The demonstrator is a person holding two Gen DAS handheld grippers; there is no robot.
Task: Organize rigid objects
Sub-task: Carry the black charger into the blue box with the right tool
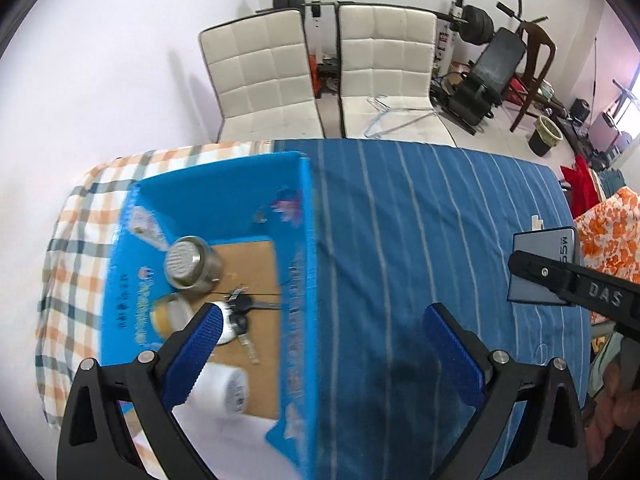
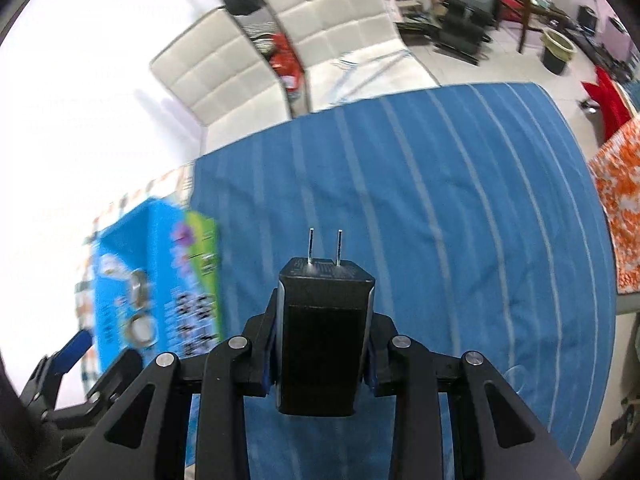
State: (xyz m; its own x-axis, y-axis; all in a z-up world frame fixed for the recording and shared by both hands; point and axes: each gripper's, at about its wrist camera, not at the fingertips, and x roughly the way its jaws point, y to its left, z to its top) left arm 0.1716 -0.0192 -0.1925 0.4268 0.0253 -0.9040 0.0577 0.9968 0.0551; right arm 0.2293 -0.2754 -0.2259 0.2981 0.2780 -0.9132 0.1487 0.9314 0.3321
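At the bottom centre of the right wrist view, the right gripper (image 2: 324, 344) pinches a black charger (image 2: 325, 332) between its blue pads, the block upright along the fingers with its two metal prongs (image 2: 325, 246) pointing up the frame, above the blue striped cloth (image 2: 460, 208). In the lower left corner of that view a blue-padded finger of the left gripper (image 2: 74, 346) shows, and just above it stands the blue cardboard box (image 2: 124, 264), blurred, with a green panel on its near side. In the left wrist view the left gripper (image 1: 324, 340) is spread wide with nothing between its fingers: the left pad (image 1: 192, 354) lies over the box interior, the right pad (image 1: 454, 356) over the cloth. The box sits in the lower left of the frame, its right wall (image 1: 298, 280) running up the middle. On its brown floor, from bottom upward, lie a white cylinder (image 1: 224, 390), a bunch of keys (image 1: 242, 320), a small pale jar (image 1: 172, 314) partly behind the left pad, and a metal can (image 1: 190, 264). At the right edge, the right gripper's black arm crosses a grey flat device (image 1: 540, 248) resting on the cloth. Beneath the box at left is a checked cloth (image 1: 76, 248). Beyond the table, in the upper centre, stand two white padded chairs (image 1: 320, 76), with gym equipment (image 1: 480, 40) in the upper right.
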